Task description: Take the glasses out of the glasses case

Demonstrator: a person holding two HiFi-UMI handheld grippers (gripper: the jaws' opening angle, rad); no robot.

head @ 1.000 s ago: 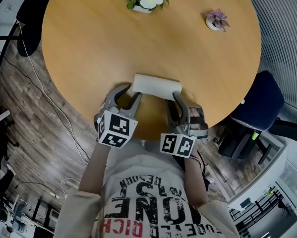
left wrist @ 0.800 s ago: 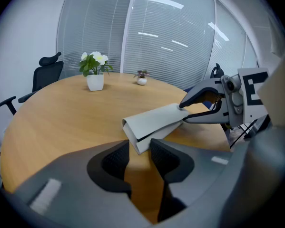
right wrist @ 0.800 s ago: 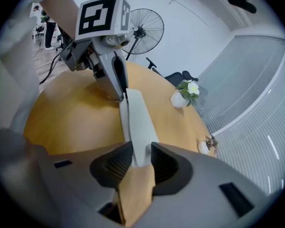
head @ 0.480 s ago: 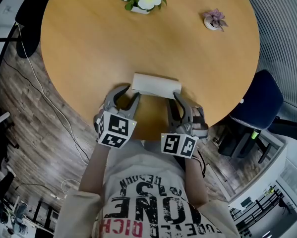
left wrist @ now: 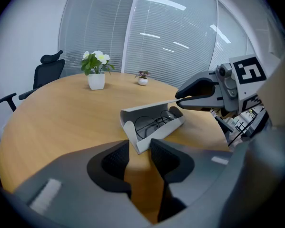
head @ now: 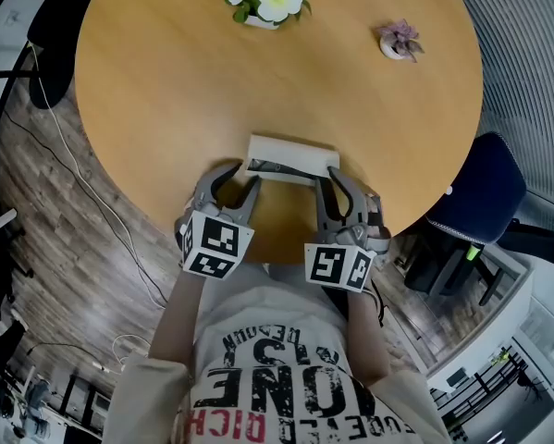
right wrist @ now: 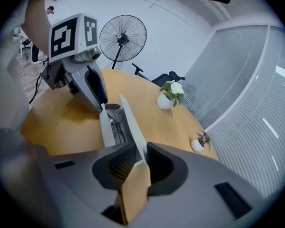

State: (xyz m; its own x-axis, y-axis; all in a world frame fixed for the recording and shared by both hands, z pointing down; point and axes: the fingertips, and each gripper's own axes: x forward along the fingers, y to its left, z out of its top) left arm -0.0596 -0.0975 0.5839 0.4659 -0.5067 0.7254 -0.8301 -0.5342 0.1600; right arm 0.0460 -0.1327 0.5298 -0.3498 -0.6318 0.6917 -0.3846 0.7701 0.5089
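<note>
Glasses case (head: 290, 153) lid (right wrist: 131, 122) is pinched ajar in the closing jaws of the right gripper (right wrist: 140, 163). The left gripper (left wrist: 139, 148) gapes empty at the case's end. Glasses (left wrist: 152, 124) lie inside, lengthwise across the table (head: 166, 81), just ahead of the free left.

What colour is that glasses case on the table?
The glasses case is plain light grey, almost white; the left gripper view shows it best.
</note>
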